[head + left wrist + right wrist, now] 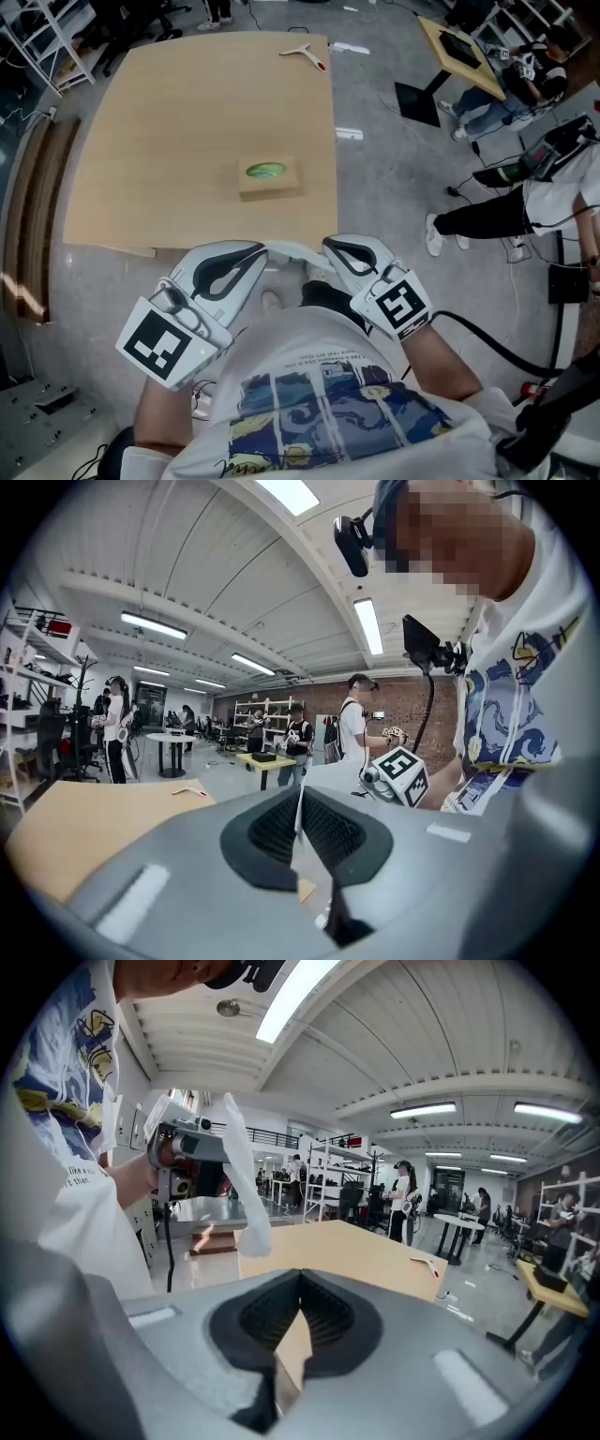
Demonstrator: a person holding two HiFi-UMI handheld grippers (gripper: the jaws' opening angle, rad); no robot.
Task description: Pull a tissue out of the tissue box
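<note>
Tan table (pixel 169 141) with tissue box (pixel 269 178); left gripper (pixel 261 249) tight on a half-hidden tissue (pixel 242 1185), right gripper (pixel 330 246) closed, empty.

Grey concrete floor (pixel 375 197), pale wooden table (pixel 169 141), metal shelving (pixel 328 1180) (far back), ceiling strip lights (pixel 367 625)

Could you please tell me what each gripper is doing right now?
Left gripper: closed on a tissue.
Right gripper: closed, empty.

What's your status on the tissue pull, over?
Left tool shut on tissue, held off the table. Right tool shut, empty. Tissue box mid-table, nothing blocking it.
</note>
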